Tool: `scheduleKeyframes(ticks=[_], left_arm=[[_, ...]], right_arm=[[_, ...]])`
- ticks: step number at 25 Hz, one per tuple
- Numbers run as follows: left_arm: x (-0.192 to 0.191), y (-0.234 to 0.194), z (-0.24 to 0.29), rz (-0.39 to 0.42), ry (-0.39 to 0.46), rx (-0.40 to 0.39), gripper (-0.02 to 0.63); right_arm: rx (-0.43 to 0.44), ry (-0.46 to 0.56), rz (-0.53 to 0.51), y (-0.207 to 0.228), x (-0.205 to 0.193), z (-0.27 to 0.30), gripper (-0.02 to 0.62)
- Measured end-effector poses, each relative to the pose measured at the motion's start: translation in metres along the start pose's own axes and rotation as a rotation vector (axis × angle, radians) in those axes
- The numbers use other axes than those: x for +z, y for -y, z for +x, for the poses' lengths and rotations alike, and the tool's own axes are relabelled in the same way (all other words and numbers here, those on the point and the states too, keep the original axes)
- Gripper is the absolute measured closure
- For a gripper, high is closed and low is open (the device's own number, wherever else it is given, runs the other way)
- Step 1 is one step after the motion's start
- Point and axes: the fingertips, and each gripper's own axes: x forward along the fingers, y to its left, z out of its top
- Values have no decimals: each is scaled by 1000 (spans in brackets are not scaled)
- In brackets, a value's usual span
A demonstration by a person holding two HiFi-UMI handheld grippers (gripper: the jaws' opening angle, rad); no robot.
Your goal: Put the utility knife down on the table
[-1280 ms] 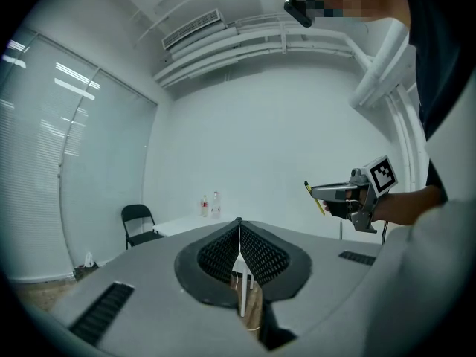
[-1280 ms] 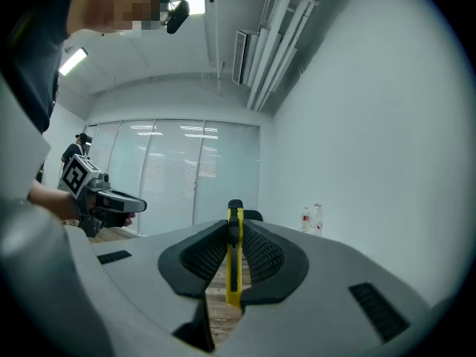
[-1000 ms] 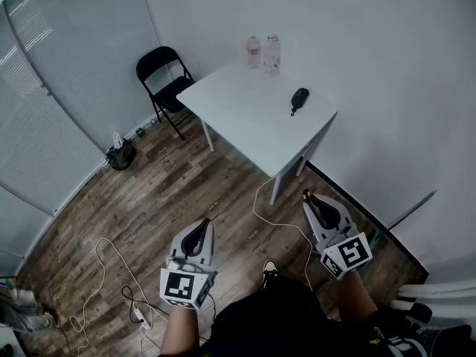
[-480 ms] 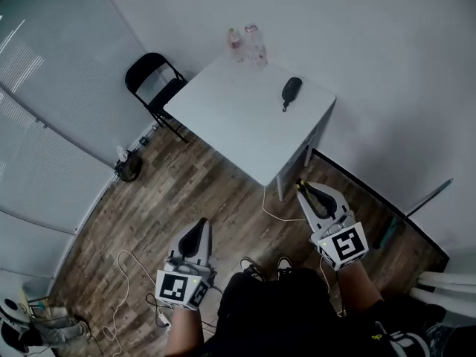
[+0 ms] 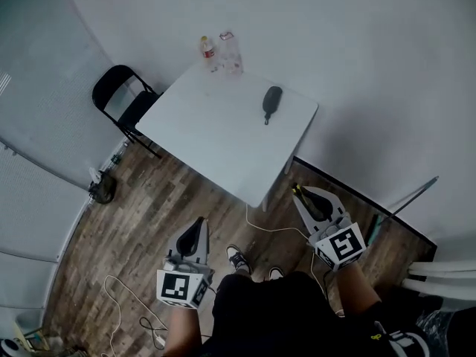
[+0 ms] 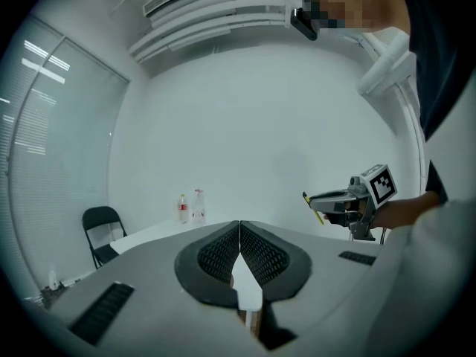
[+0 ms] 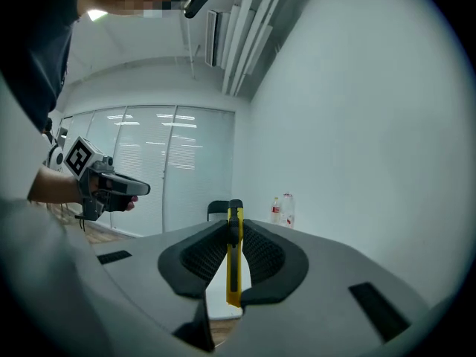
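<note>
- The left claw [image 6: 239,227] fills the lower part of the view; its two black ribbed pads are pressed together and nothing is between them.
- Behind it stands a white worktop [image 6: 145,238] with two clear bottles [image 6: 191,207] side by side near the far edge, one with a red label.
- A black folding chair [image 6: 100,230] stands at the left, near window blinds [image 6: 33,88].
- At the right, a hand [image 6: 396,213] holds the right claw [image 6: 311,198] in the air, which grips a yellow utility knife [image 6: 312,208]; the marker cube [image 6: 379,184] sits on top.
</note>
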Motion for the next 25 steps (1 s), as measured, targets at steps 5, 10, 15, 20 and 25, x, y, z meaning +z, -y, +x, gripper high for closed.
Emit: scheduleKeyframes(ticks=[5, 10, 15, 20, 25], left_arm=[[3, -78, 30, -33, 9, -26, 583], [-4, -145, 51, -87, 9, -75, 583], [-15, -186, 71, -107, -8, -93, 583], [-24, -204, 91, -137, -32, -61, 583], [-28, -200, 101, -136, -44, -22, 583]], right_arm=[[-8, -42, -28, 1, 8, 81, 522], [-24, -77, -52, -6, 17, 153, 522], [-14, -141, -79, -14, 3, 204, 522], [-2, -201, -56, 4, -19, 241, 522], [30, -256, -89, 29, -51, 274, 522]])
